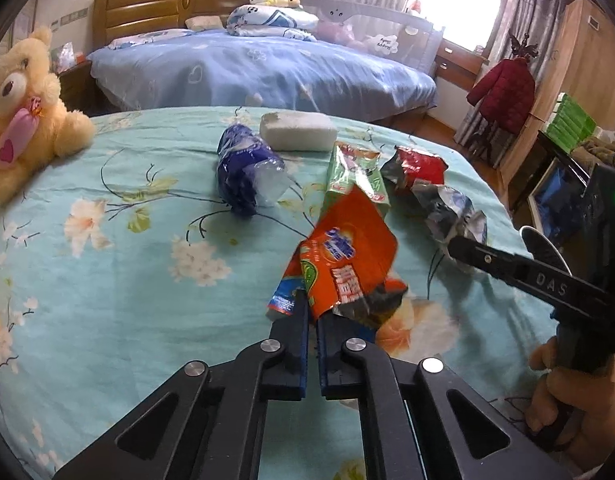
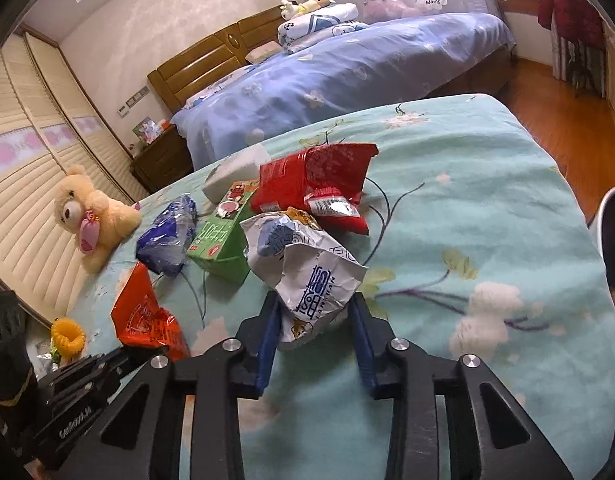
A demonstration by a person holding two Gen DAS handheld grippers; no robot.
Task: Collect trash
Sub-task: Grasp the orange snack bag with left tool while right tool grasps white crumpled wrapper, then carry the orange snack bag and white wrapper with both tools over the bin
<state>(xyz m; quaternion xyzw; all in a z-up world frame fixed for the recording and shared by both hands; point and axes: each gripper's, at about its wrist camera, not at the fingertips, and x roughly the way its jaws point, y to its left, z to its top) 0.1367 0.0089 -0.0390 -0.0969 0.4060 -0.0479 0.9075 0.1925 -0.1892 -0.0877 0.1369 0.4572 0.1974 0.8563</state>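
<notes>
Here the left gripper (image 1: 312,312) clamps the orange wrapper (image 1: 347,260); the right gripper (image 2: 315,312), jaws apart, straddles the white wrapper (image 2: 315,280).

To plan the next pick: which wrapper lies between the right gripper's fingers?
The crumpled white wrapper with blue print, between the open fingers of the right gripper. The red wrapper lies farther away; the orange one is in the left gripper.

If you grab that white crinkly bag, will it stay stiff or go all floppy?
Probably floppy: the white bag is already crumpled and creased between the right gripper fingers. It is likely light, since it looks empty and folded in on itself. Its shiny foil may be a bit slippery, so a loose squeeze might let it slide out.
</notes>
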